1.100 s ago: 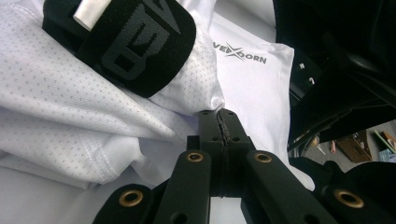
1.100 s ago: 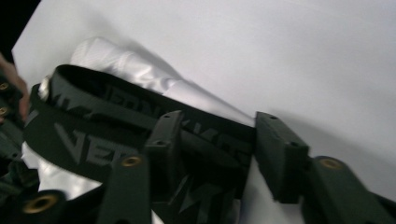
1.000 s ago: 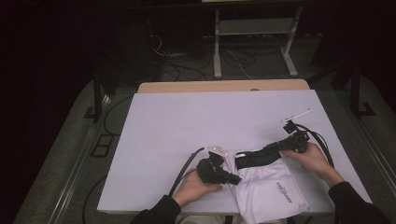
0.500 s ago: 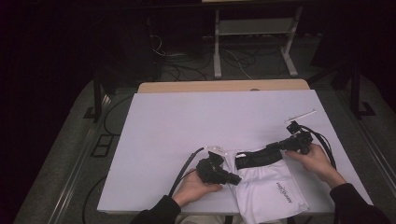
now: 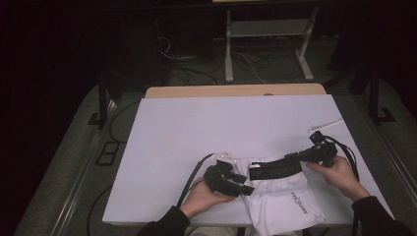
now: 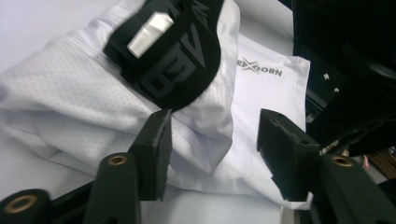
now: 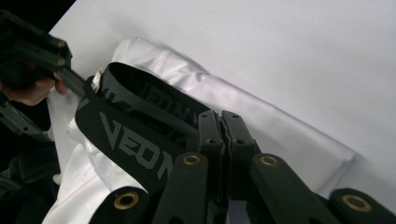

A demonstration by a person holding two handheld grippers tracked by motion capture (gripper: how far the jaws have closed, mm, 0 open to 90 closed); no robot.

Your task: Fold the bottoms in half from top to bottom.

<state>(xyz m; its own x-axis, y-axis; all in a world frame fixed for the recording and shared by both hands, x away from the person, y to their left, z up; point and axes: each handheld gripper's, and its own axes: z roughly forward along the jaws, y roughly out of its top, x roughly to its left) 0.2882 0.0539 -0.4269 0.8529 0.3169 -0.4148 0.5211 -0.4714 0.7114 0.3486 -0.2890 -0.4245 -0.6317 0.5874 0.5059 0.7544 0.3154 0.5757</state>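
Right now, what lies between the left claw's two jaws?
In the left gripper view, folded white cloth of the shorts lies in the gap; the left claw has just been opening and its pads are off it.

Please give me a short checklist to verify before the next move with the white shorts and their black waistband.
1. Right tool shut on the black waistband: ok.
2. Left tool has let go: ok, its jaws have just been opening, with white shorts cloth in the gap but not pinched.
3. Shorts lie on the table: not ok, their lower end hangs over the near edge.
4. Waistband flat, without twist: cannot tell.
5. Cables away from the cloth: ok.
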